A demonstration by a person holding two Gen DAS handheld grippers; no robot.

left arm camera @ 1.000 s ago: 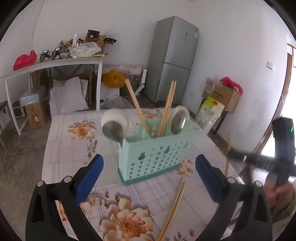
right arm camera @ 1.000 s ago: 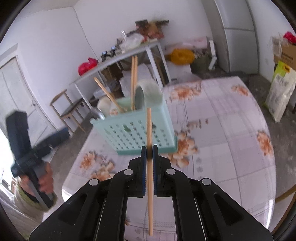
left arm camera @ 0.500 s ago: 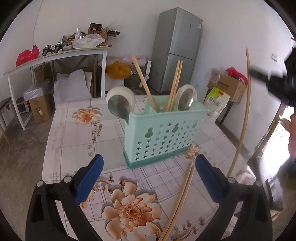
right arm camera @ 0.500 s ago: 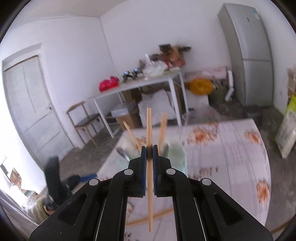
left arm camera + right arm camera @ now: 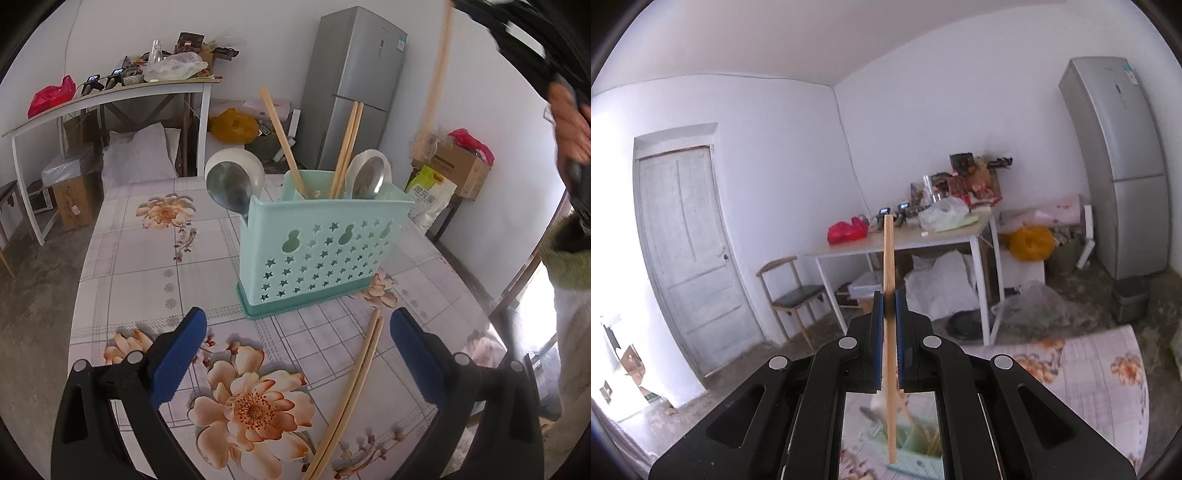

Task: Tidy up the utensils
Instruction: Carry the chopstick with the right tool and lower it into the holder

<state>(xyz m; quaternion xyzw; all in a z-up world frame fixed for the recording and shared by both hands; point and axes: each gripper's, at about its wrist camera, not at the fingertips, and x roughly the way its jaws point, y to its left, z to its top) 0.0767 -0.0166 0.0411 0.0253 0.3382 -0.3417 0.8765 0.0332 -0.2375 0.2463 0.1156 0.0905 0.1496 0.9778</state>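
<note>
Your R gripper [image 5: 888, 306] is clamped tight on one chopstick [image 5: 888, 258], held upright w/ its lower tip hanging above the holder [image 5: 916, 459]. Line the tip over the chopstick slot, lower straight, don't let go early. L gripper [image 5: 295, 328] is wide open, holding nothing; two loose chopsticks [image 5: 354, 384] lie on the table btwn its fingers, holder just beyond.
</note>
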